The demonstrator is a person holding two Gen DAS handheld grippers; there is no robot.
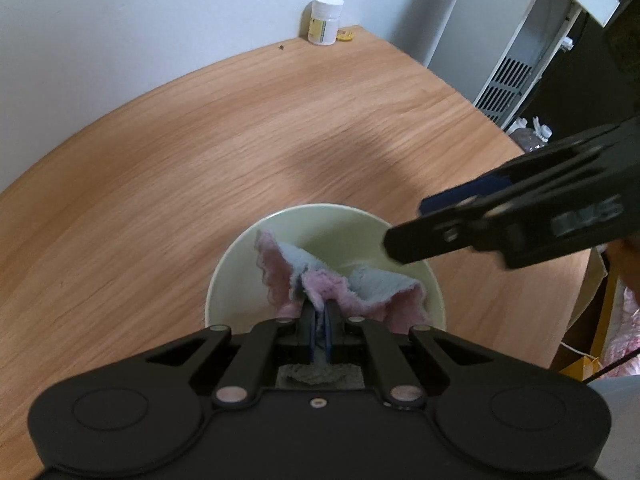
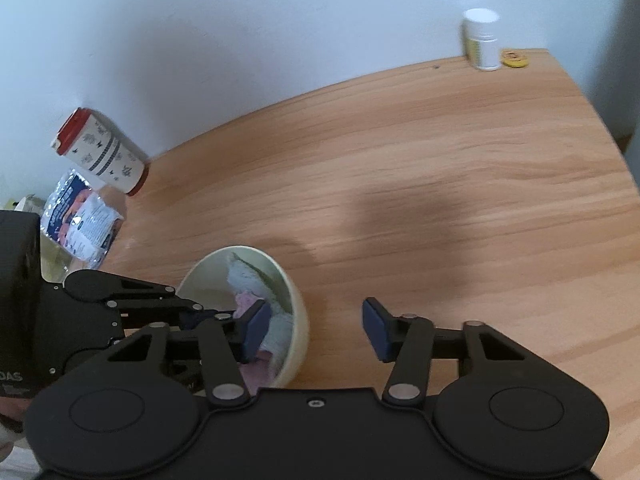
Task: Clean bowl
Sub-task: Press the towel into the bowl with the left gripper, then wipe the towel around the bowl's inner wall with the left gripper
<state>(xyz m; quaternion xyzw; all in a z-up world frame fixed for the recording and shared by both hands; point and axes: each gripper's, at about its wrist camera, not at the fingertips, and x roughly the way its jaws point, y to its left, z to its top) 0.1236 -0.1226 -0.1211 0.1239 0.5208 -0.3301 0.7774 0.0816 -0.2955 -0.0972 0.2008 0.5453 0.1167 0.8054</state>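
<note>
A pale green bowl (image 1: 340, 232) stands on the wooden table (image 1: 180, 152), close under the left wrist camera. Inside it lies a pink and light blue cloth (image 1: 376, 284). My left gripper (image 1: 319, 312) is shut on the cloth's middle fold and points down into the bowl. My right gripper (image 1: 406, 226) comes in from the right over the bowl's right rim. In the right wrist view it (image 2: 316, 326) stands open astride the bowl's wall (image 2: 298, 320): one finger is inside by the cloth (image 2: 248, 276), the other is outside and apart from the wall. The left gripper (image 2: 222, 315) reaches in from the left.
A white pill bottle (image 1: 325, 20) and a small yellow lid (image 1: 345, 35) stand at the table's far edge by the wall. A paper cup with a red lid (image 2: 102, 152) and a plastic packet (image 2: 80, 220) sit at the left. A white appliance (image 1: 516, 60) stands beyond the table's right edge.
</note>
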